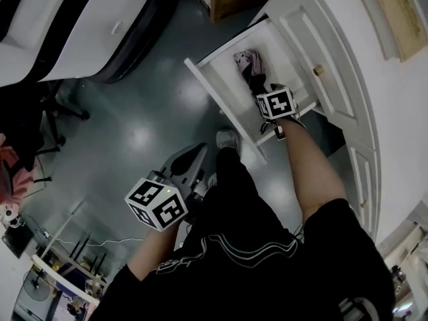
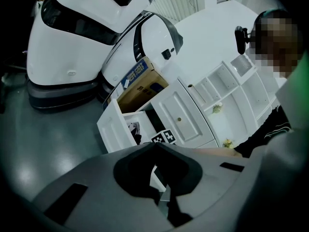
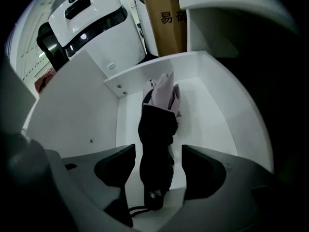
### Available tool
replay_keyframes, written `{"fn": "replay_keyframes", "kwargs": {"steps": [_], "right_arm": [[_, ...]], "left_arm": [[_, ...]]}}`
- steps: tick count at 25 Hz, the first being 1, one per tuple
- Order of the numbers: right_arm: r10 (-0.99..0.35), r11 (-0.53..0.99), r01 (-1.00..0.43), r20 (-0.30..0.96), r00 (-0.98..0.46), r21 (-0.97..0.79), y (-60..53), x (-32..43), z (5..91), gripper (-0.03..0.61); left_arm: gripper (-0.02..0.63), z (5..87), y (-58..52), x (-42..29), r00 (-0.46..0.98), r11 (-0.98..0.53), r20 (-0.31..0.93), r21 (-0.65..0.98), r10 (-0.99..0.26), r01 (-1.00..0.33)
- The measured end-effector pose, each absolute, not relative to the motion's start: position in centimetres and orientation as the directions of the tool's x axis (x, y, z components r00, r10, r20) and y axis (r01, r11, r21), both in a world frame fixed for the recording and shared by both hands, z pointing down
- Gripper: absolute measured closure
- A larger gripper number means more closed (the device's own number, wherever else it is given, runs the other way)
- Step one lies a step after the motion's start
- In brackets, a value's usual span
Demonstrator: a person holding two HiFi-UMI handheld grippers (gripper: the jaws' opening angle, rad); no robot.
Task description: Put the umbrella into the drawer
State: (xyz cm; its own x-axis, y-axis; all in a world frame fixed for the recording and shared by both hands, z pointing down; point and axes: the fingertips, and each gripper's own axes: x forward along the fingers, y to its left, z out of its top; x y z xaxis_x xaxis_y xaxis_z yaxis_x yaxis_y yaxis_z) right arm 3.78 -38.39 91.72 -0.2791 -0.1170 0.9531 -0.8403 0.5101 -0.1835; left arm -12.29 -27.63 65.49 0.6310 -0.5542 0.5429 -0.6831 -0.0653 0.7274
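Observation:
The white drawer [image 1: 215,91] stands pulled out of the white cabinet [image 1: 348,92]. A folded umbrella [image 3: 157,139], black with a pink end [image 3: 162,92], lies lengthwise on the drawer floor; in the head view the umbrella [image 1: 248,66] shows in the drawer's middle. My right gripper [image 3: 158,152] points steeply down into the drawer, open, its jaws straddling the umbrella's black handle end with a gap on each side. From the head view, its marker cube [image 1: 276,103] covers the jaws. My left gripper [image 2: 156,146] hangs over the floor away from the drawer, shut with nothing in it.
Large white-and-black machine housings [image 2: 91,37] stand on the grey floor to the left. A brown cardboard box [image 2: 140,88] sits beside the cabinet behind the drawer. The drawer's tall front panel [image 3: 72,105] rises left of the right gripper. The person's shoe [image 1: 227,139] is below the drawer.

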Motion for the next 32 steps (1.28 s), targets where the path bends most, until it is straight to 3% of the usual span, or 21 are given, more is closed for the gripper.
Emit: {"fn": "replay_keyframes", "kwargs": {"steps": [10,17,18,20,23,32], "right_arm": [[-0.372,0.494,-0.816,0.774,-0.512,-0.302,-36.6,2.0,70.3,0.310],[-0.386,0.627,-0.650,0.553,-0.738,-0.430,-27.3,-0.7,50.4,0.313],[-0.397,0.637,-0.636,0.522,-0.755,-0.435,-25.7,-1.1,48.0,0.325],[-0.411,0.659,-0.610,0.469,-0.782,-0.440,-22.1,-1.7,43.9,0.440],[-0.420,0.715,-0.563,0.390,-0.820,-0.414,-17.8,-2.1,37.8,0.493],[-0.490,0.748,-0.523,0.190,-0.851,-0.409,-10.4,-2.1,26.7,0.523]], "left_arm": [[0.594,56.6,-25.3,-12.0,0.653,-0.171,0.489,0.710,-0.578,-0.683],[0.594,45.5,-20.8,-10.1,0.737,-0.303,0.366,0.740,-0.568,-0.600],[0.594,43.7,-19.7,-10.0,0.748,-0.329,0.352,0.735,-0.562,-0.593],[0.594,40.0,-17.5,-9.7,0.768,-0.380,0.322,0.723,-0.553,-0.577],[0.594,34.4,-15.4,-9.2,0.790,-0.478,0.276,0.673,-0.547,-0.565],[0.594,26.2,-10.4,-10.0,0.794,-0.633,0.214,0.502,-0.569,-0.589]]}}
